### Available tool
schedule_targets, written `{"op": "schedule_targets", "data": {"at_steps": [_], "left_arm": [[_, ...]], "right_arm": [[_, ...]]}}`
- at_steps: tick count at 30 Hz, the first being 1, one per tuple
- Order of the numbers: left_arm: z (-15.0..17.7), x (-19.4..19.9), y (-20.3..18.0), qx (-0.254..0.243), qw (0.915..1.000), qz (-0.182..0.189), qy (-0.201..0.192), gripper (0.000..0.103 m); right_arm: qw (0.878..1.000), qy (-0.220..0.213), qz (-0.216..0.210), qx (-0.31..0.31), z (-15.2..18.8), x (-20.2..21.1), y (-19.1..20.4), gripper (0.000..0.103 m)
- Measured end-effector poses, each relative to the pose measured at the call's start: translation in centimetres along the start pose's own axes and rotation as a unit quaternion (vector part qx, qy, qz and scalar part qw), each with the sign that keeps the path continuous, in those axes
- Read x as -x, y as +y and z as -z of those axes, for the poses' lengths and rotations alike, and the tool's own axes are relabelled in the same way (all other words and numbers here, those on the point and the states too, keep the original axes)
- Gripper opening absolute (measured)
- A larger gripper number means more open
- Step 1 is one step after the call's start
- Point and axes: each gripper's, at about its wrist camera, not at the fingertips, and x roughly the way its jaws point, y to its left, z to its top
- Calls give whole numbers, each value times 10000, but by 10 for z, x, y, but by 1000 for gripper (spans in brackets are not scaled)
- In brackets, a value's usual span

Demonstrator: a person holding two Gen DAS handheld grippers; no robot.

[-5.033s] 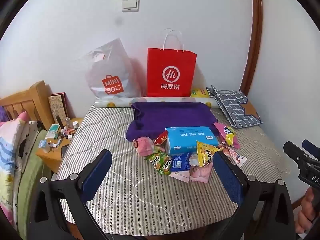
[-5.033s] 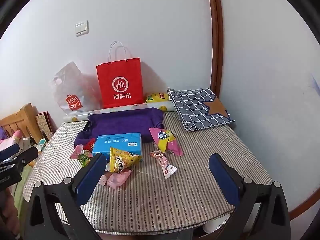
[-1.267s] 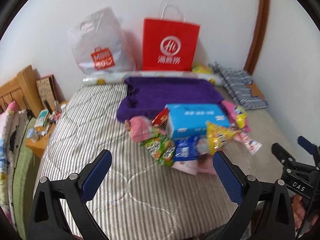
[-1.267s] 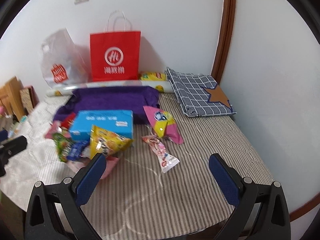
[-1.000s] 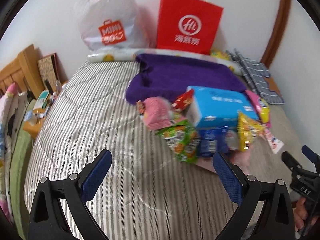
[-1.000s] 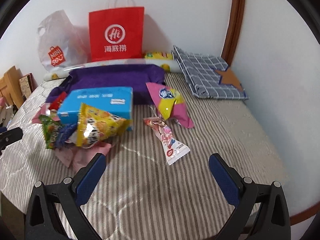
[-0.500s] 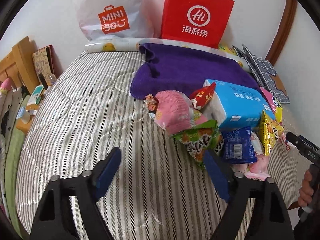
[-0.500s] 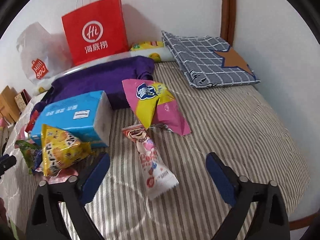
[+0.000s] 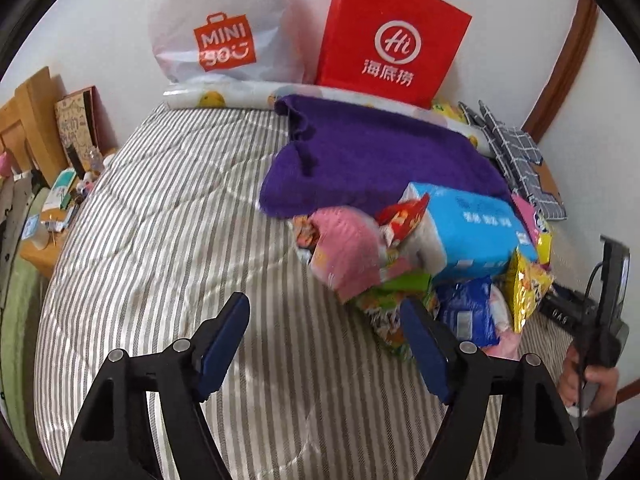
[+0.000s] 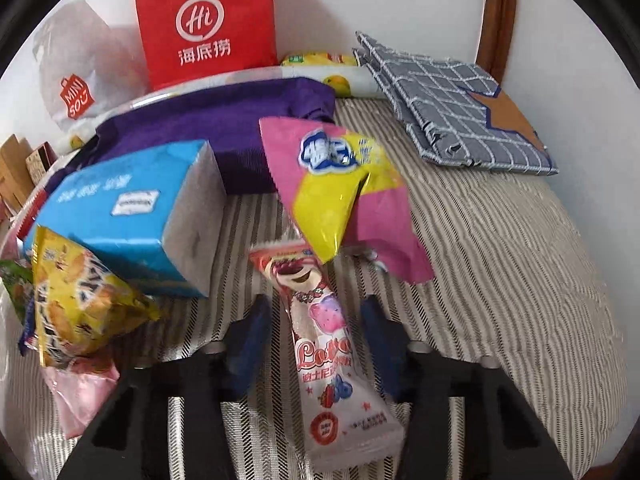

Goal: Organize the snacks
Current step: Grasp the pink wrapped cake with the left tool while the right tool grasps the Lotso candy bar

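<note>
A heap of snack packets lies on the striped bed: a pink packet (image 9: pixel 344 248), a green one (image 9: pixel 394 300), a dark blue one (image 9: pixel 466 312), a yellow one (image 10: pixel 80 312) and a pink-and-yellow one (image 10: pixel 340 200), around a blue tissue pack (image 9: pixel 468 228). My left gripper (image 9: pixel 324 336) is open and empty, just left of the green packet. My right gripper (image 10: pixel 316 328) is open, its fingers on either side of a long pink-and-white Lotso packet (image 10: pixel 324 340) that lies flat on the bed.
A red paper bag (image 9: pixel 392 36) and a white Miniso bag (image 9: pixel 224 24) stand against the wall behind a purple cloth (image 9: pixel 372 160). A folded grey checked cloth (image 10: pixel 456 100) lies at the back right. A cluttered wooden bedside stand (image 9: pixel 52 216) is at the left.
Both grippers have moved forward and down toward the snacks and narrowed their opening. The right one now straddles the Lotso packet; the left one has neared the green packet.
</note>
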Motion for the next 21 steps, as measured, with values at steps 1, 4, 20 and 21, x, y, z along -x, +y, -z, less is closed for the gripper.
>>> {"op": "schedule_targets", "data": {"at_steps": [1,4,20,21], "left_arm": [[-3,-1,-1,-10,10000,-23,-8,77],[-15,-7,-6,-53,9999,-111,-22,77],[-56,-71,-5,353,9972,-133,641,63],[-55,-73,-4,373,9968,-155,688,59]], "right_arm": [[10000,-11,-23,-24,1,0,-1,38],[9999,-1,-27,-103,1,-1,-5,37],[9999,9,-34,-104,1,-1,-3,39],[9999,9,-42,-108,0,-2,-4,39]]}}
